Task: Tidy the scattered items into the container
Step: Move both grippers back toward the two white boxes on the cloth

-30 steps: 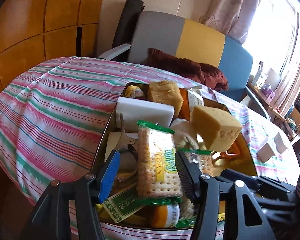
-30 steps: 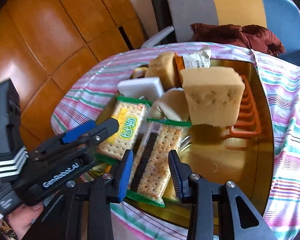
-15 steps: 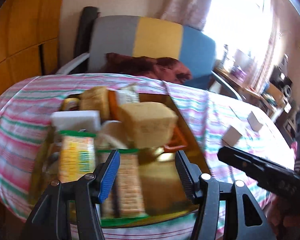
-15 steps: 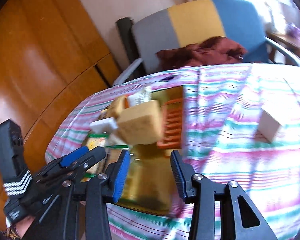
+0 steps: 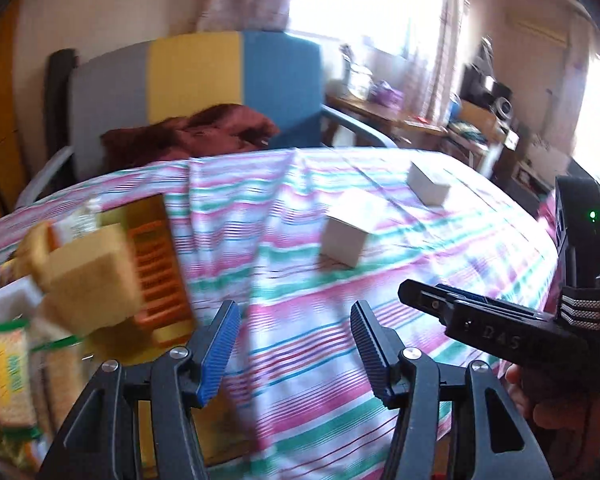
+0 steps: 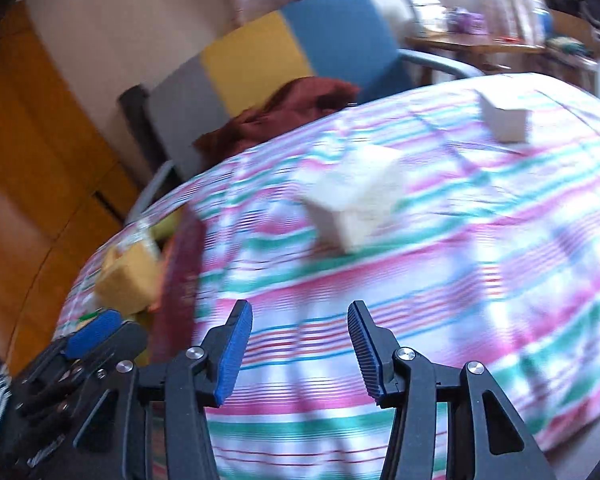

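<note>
A gold metal tray point(image 5: 150, 210) full of sponges, cracker packs and an orange rack sits at the left of the striped table; in the right wrist view its rim point(image 6: 180, 280) shows blurred at the left. Two white boxes lie loose on the cloth: a near one point(image 5: 346, 236) point(image 6: 356, 204) and a far one point(image 5: 428, 188) point(image 6: 504, 120). My left gripper point(image 5: 294, 348) hangs open over bare cloth right of the tray, nothing between its fingers. My right gripper point(image 6: 296, 352) is opening its jaws, empty, short of the near box. It also shows in the left wrist view point(image 5: 452, 304).
A grey, yellow and blue chair point(image 5: 204, 84) with a dark red garment point(image 5: 188, 136) stands behind the table. A cluttered wooden desk point(image 5: 412, 116) sits by the window at the back right. Orange wood panels point(image 6: 32, 152) line the left wall.
Both grippers have swung right, away from the tray and toward the white boxes. The cracker packs once between the fingers now lie in the tray. The right jaws have widened.
</note>
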Demonstrator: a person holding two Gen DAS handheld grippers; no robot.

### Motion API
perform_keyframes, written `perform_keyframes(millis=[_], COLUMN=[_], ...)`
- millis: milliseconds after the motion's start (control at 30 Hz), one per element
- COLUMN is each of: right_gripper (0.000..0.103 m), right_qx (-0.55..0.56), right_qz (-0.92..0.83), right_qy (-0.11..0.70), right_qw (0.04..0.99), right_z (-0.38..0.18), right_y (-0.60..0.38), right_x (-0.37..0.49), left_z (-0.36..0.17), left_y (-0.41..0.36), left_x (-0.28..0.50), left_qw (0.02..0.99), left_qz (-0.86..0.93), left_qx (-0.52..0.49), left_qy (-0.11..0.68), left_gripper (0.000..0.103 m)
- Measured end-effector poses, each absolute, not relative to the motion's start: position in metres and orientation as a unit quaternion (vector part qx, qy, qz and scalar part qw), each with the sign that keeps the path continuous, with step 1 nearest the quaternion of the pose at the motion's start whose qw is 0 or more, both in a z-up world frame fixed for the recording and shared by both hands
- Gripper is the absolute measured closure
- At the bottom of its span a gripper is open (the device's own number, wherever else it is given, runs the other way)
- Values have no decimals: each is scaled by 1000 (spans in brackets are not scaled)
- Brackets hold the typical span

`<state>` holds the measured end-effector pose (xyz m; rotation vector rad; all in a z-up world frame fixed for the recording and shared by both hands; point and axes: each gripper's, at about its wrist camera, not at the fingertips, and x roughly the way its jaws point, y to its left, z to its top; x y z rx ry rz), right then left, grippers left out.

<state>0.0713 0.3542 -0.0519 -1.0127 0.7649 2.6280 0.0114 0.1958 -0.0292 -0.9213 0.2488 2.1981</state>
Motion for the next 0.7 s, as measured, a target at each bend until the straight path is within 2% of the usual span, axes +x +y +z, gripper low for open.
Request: perform_keyframes(millis=[100, 367, 567, 700], right_gripper=[47, 46, 34, 30], right_qx=[-350, -340, -329, -331], right_qz=[887, 874, 881, 878], right_qy=[252, 254, 229, 220], right_qw=[165, 235, 251, 269], right_z=[-61, -79, -79, -76], right_y=[379, 447, 479, 511], right_x=[80, 90, 79, 60], left_z=[-44, -83, -95, -102], left_y=[228, 274, 287, 291], left_x=[12, -5, -23, -24], left_qw=[378, 369, 364, 379], left_qz=[842, 837, 840, 832], left_qx=[-366, -371, -374, -378], left_qy=[120, 158, 148, 148], left_gripper=[44, 44, 44, 35])
